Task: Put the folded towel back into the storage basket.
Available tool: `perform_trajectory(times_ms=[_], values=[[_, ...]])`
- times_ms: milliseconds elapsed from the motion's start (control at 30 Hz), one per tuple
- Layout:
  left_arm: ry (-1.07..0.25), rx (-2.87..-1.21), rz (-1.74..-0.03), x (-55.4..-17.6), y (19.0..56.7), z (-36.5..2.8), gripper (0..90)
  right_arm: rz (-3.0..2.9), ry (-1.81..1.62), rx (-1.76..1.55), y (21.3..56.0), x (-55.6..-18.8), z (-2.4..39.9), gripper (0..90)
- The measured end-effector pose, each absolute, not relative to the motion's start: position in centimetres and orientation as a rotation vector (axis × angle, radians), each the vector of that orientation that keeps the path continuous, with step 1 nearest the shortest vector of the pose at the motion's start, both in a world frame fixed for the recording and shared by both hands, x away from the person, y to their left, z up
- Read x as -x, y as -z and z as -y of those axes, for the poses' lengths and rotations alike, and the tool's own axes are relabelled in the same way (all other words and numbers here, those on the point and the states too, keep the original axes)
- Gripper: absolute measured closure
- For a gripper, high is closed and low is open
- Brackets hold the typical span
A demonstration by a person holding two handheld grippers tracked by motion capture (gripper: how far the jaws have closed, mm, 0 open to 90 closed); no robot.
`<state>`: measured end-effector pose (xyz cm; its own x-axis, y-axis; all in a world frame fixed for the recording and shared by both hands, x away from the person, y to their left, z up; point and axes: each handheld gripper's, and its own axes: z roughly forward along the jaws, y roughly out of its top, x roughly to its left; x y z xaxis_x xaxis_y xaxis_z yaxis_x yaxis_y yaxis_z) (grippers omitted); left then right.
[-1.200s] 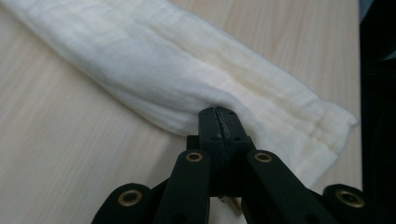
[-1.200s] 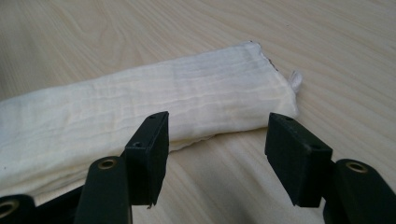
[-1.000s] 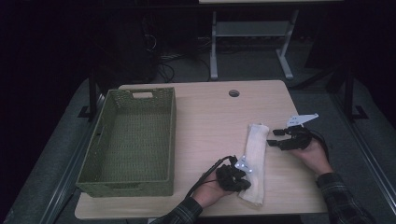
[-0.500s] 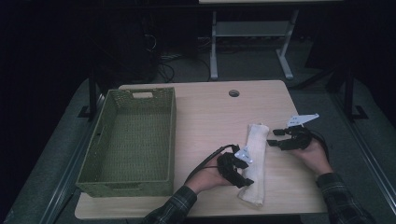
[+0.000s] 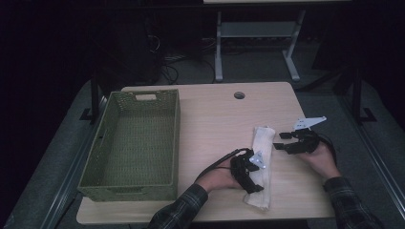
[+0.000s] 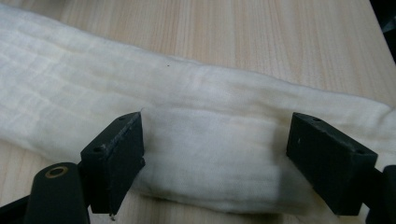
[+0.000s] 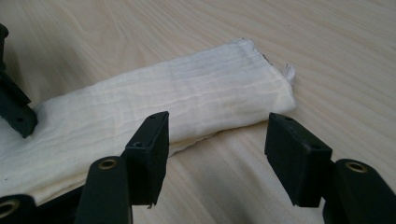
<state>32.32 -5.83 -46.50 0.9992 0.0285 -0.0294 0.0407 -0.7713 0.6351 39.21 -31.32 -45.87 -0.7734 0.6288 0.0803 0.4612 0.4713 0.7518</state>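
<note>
A folded cream cloth point(image 5: 261, 143) lies lengthwise on the right half of the wooden table point(image 5: 210, 119). My left gripper point(image 5: 253, 176) rests over the cloth's near half. In the left gripper view its jaws point(image 6: 217, 122) have just been opening and stand wide, with the cloth point(image 6: 93, 79) lying between and beyond them and the pads off it. My right gripper point(image 5: 278, 142) hovers just right of the cloth's far half, open. In the right gripper view it point(image 7: 219, 121) points at the cloth's edge near the far end point(image 7: 196, 93), with nothing gripped.
A green woven basket point(image 5: 90, 157) takes up the left side of the table, with nothing in it. There is a round cable hole point(image 5: 239, 95) near the far edge. A metal frame point(image 5: 258, 47) stands on the dark floor beyond the table.
The left gripper's jaws have opened from shut, letting go of the cloth, and the hand has shifted a little along it. The right gripper has stayed put.
</note>
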Motion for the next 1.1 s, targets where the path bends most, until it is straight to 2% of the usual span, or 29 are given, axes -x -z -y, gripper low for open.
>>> perform_trajectory(times_ms=[200,300,467,567,633,767,1100], values=[[-0.002,-2.460,-0.043,-32.2,46.5,5.8,19.7,-2.508,-1.190,-0.950,45.8,-39.1,31.4,40.0],[-0.005,-2.438,-0.077,-32.2,46.5,5.5,29.5,-2.508,-1.192,-0.938,45.8,-39.2,31.4,40.1],[-0.005,-2.420,-0.108,-32.2,46.3,5.0,57.2,-2.511,-1.195,-0.936,45.8,-39.2,31.4,40.1],[0.002,-2.411,-0.135,-32.2,46.3,4.8,69.4,-2.520,-1.200,-0.936,45.7,-39.1,31.3,40.2],[0.006,-2.409,-0.147,-32.2,46.3,4.7,74.4,-2.524,-1.204,-0.915,45.7,-39.1,31.3,39.8],[0.039,-2.402,-0.212,-32.3,46.2,4.5,78.4,-2.531,-1.224,-0.874,45.6,-39.0,31.1,38.0],[0.077,-2.402,-0.282,-30.8,45.0,2.6,79.0,-2.585,-1.253,-0.723,44.7,-39.0,30.1,35.9]])
